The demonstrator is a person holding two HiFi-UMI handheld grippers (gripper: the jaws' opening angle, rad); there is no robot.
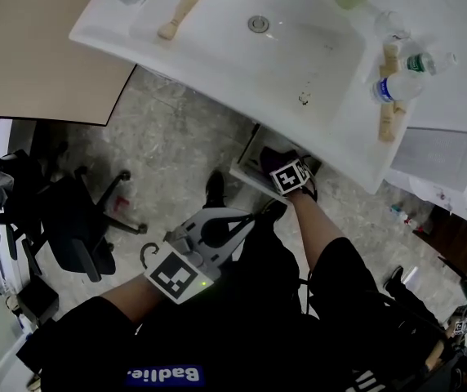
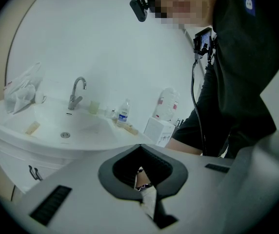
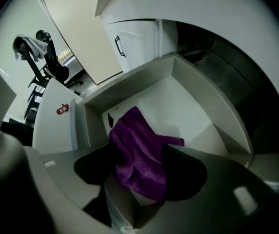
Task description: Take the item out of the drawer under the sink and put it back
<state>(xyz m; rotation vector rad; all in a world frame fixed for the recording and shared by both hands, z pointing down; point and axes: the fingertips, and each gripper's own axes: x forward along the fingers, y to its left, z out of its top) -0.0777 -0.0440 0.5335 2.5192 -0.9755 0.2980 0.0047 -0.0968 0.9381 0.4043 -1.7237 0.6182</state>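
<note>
The purple cloth (image 3: 137, 160) is seen in the right gripper view inside the open drawer (image 3: 198, 106) under the sink (image 1: 217, 55). It is bunched in a loose heap near the drawer's front left corner, and one thin corner is stretched out to the right over the white bottom. The cloth is judged to be soft, light and limp, with a rough towel surface. It is not expected to slip or to break, but it will surely fold and hang down when it is lifted. The best place to take hold is thought to be the thick bunched middle, where several layers can be pinched together, and not the thin corner. The right gripper (image 3: 139, 172) is pointed steeply down into the drawer and its jaws are spread wide. The cloth is found between them, but it does not seem to be pressed by the pads. Whether it is touched lightly by a pad cannot be told. The left gripper (image 2: 147, 194) is kept away from the drawer, in front of the person's body, with its jaws pressed together on nothing. On the sink top, a water bottle (image 1: 397, 86) is seen.
</note>
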